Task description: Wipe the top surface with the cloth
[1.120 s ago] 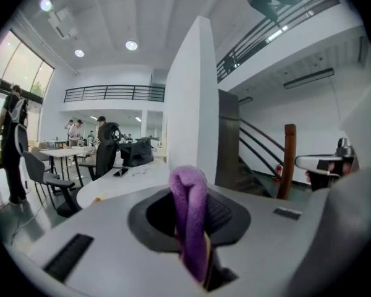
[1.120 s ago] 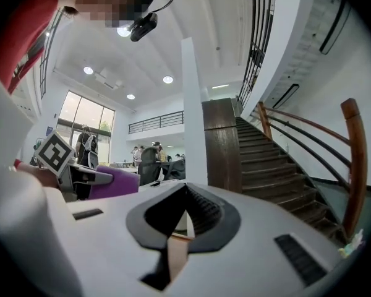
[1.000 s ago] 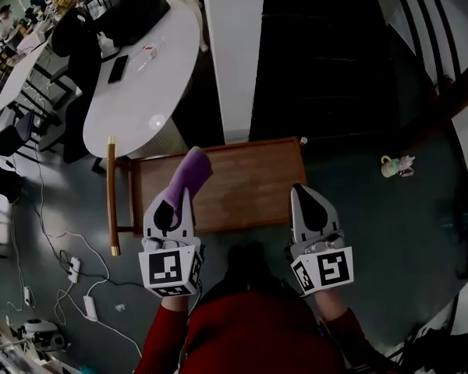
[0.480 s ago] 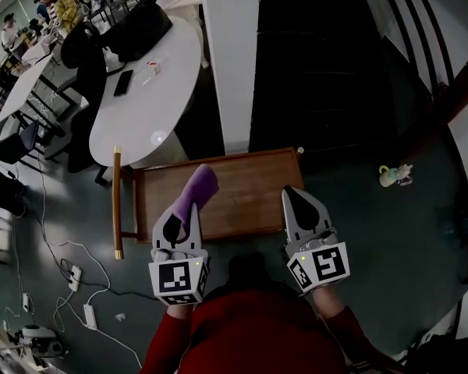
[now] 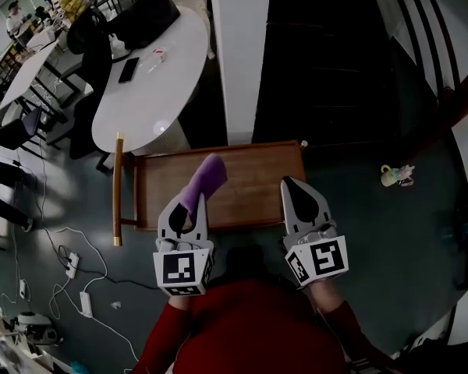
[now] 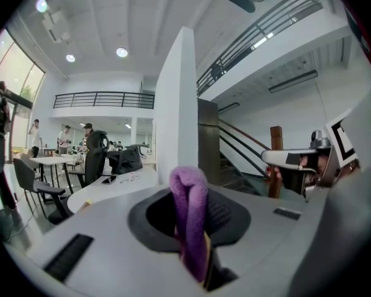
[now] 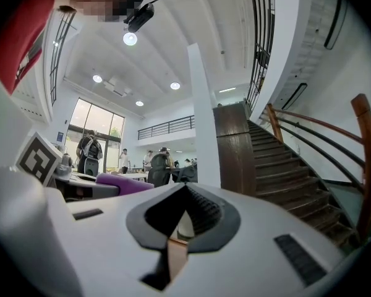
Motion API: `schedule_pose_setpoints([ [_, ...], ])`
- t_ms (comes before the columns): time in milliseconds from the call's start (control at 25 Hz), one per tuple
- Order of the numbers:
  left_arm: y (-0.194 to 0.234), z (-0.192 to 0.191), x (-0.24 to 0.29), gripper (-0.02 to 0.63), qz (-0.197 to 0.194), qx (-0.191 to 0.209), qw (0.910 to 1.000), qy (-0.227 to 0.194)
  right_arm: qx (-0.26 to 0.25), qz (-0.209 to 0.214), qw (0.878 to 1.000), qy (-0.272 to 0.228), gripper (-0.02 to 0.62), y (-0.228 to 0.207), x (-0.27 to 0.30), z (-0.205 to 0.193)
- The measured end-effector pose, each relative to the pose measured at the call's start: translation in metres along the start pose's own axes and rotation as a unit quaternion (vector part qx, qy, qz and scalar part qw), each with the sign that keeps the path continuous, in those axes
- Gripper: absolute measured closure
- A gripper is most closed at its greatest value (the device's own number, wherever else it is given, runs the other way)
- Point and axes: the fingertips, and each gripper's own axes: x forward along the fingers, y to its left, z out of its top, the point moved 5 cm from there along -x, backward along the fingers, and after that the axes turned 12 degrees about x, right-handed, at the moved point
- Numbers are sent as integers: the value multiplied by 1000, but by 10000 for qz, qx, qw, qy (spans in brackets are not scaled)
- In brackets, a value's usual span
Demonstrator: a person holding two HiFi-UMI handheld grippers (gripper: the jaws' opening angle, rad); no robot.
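A low wooden trolley top [image 5: 249, 179] lies below me in the head view. A purple cloth [image 5: 205, 176] sticks up and forward from my left gripper [image 5: 187, 202], which is shut on it above the top's near left part. The cloth [image 6: 190, 209] fills the gap between the jaws in the left gripper view. My right gripper [image 5: 296, 185] hovers at the top's near right edge, shut with nothing in it. Only a thin strip of wood shows between its jaws [image 7: 176, 231] in the right gripper view, and the cloth [image 7: 123, 183] shows at the left there.
The trolley's wooden handle bar [image 5: 116, 189] runs along its left end. A white oval table [image 5: 144, 84] and a white pillar [image 5: 238, 53] stand behind it, with a dark staircase [image 5: 335, 53] to the right. Cables [image 5: 66, 259] and a small toy [image 5: 396, 175] lie on the floor.
Both grippers have shifted slightly over the trolley's near edge, the left carrying the cloth a little to the right. The grips are unchanged.
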Motion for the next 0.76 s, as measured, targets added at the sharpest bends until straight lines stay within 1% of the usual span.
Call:
schedule_pose_setpoints([
  [240,-3,-1,1,541,-17,-76,10000,39,-4,44,10000,77,583,2,0,-4],
  [760,-4,-7,-4,541,-22,-129,9999,104,-52,50,9999,80,583,6,-1,-7],
])
